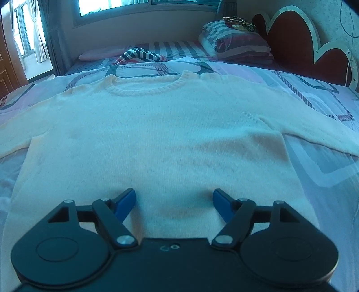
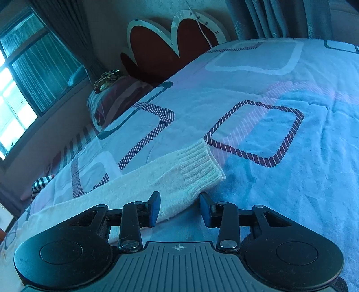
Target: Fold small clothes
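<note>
Sweater [image 1: 157, 134], cream and knitted, lies spread flat on the bed's patterned cover [image 1: 314, 98], front up, its round neckline [image 1: 147, 86] pointing toward the far window [image 1: 116, 5] and both sleeves stretched out to the sides. Through the left wrist view I see my left gripper [image 1: 174, 203] over the lower body of the garment, near the hem, its blue fingers [image 1: 125, 204] spread wide with only flat knit showing between them; they pinch nothing.

Through the right wrist view I see my right gripper [image 2: 179, 207] at the end of the sweater's right sleeve [image 2: 125, 193]. The sleeve's lower edge, just short of the ribbed cuff [image 2: 199, 166], lies in the gap between the blue pads [image 2: 154, 207]. The one pad overlaps the sleeve fabric, while the other stands just beside its edge, with a strip of the cover showing between them. So the jaws are partly drawn in around the sleeve but I see no squeeze on it.

Beyond the sweater sit a stack of striped pillows [image 1: 237, 42] and a red heart-shaped headboard [image 1: 298, 47].
</note>
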Available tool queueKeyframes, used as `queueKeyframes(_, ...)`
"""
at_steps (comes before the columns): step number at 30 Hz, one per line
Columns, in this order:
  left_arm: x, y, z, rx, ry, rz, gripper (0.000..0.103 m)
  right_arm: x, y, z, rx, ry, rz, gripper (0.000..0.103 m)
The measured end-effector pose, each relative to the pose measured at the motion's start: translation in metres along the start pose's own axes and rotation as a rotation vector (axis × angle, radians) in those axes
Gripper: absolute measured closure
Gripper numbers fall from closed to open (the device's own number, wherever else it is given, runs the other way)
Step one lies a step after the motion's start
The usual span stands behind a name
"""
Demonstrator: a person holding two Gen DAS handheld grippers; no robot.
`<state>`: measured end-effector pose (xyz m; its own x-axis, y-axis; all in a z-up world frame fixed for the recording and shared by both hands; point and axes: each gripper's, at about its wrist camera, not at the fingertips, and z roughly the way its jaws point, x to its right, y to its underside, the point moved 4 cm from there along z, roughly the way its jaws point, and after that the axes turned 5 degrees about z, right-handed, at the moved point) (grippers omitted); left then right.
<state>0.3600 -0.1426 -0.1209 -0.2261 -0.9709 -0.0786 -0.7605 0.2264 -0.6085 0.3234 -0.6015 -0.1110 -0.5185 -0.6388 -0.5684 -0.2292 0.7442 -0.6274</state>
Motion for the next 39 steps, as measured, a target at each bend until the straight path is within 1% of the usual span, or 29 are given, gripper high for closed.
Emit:
queueKeyframes(3, 0.001, -0.006, 0.005, 0.000, 0.001, -0.005, 0.027, 0.000, -0.003, 0.002, -0.006, -0.014, 0.035, 0.064)
queueKeyframes(5, 0.003, -0.008, 0.007, 0.001, -0.002, -0.004, 0.027, 0.000, -0.003, -0.001, -0.029, -0.054, 0.097, 0.064)
queueKeyframes(6, 0.004, -0.008, 0.008, 0.000, -0.002, -0.007, 0.026, -0.002, -0.001, -0.002, -0.039, -0.066, 0.108, 0.066)
queueKeyframes(7, 0.005, -0.008, 0.008, -0.001, -0.003, -0.008, 0.026, -0.005, 0.001, -0.003, -0.042, -0.070, 0.102, 0.071)
queueKeyframes(8, 0.004, -0.009, 0.009, -0.001, -0.006, -0.007, 0.026, -0.007, 0.000, -0.004, -0.035, -0.069, 0.090, 0.086)
queueKeyframes(9, 0.004, -0.010, 0.008, 0.000, -0.008, -0.006, 0.026, -0.006, -0.001, -0.005, -0.016, -0.053, 0.082, 0.091)
queueKeyframes(11, 0.005, -0.013, 0.009, 0.001, -0.010, 0.004, 0.026, 0.004, -0.010, -0.003, 0.018, -0.006, 0.107, 0.093)
queueKeyframes(12, 0.005, -0.014, 0.009, 0.001, -0.011, 0.011, 0.026, 0.008, -0.012, -0.001, 0.011, 0.000, 0.119, 0.097)
queueKeyframes(15, 0.004, -0.017, 0.011, -0.005, -0.012, 0.025, 0.026, 0.007, -0.013, 0.002, -0.007, 0.015, 0.065, 0.098)
queueKeyframes(17, 0.001, -0.019, 0.012, -0.007, -0.015, 0.029, 0.026, 0.008, -0.013, 0.001, -0.013, 0.021, 0.070, 0.097)
queueKeyframes(20, -0.004, -0.022, 0.013, -0.032, -0.014, 0.038, 0.026, 0.007, -0.012, 0.004, -0.018, 0.020, 0.082, 0.097)
queueKeyframes(22, -0.011, -0.023, 0.012, -0.043, -0.033, 0.038, 0.024, 0.002, -0.012, 0.006, -0.012, 0.028, 0.046, 0.098)
queueKeyframes(24, -0.022, -0.024, 0.010, -0.051, -0.051, 0.030, 0.024, -0.005, -0.012, 0.009, 0.000, 0.043, 0.001, 0.100)
queueKeyframes(29, -0.063, -0.022, 0.005, -0.054, -0.094, -0.004, 0.022, -0.037, -0.007, 0.010, 0.027, 0.048, -0.104, 0.100)
queueKeyframes(31, -0.082, -0.021, 0.007, -0.056, -0.107, -0.018, 0.022, -0.056, -0.003, 0.011, 0.023, 0.024, -0.124, 0.100)
queueKeyframes(35, -0.118, -0.021, 0.008, -0.043, -0.108, -0.050, 0.022, -0.101, 0.015, 0.011, 0.006, -0.022, -0.193, 0.100)
queueKeyframes(39, -0.149, -0.019, 0.008, -0.034, -0.114, -0.060, 0.022, -0.152, 0.040, 0.012, -0.011, -0.069, -0.250, 0.100)
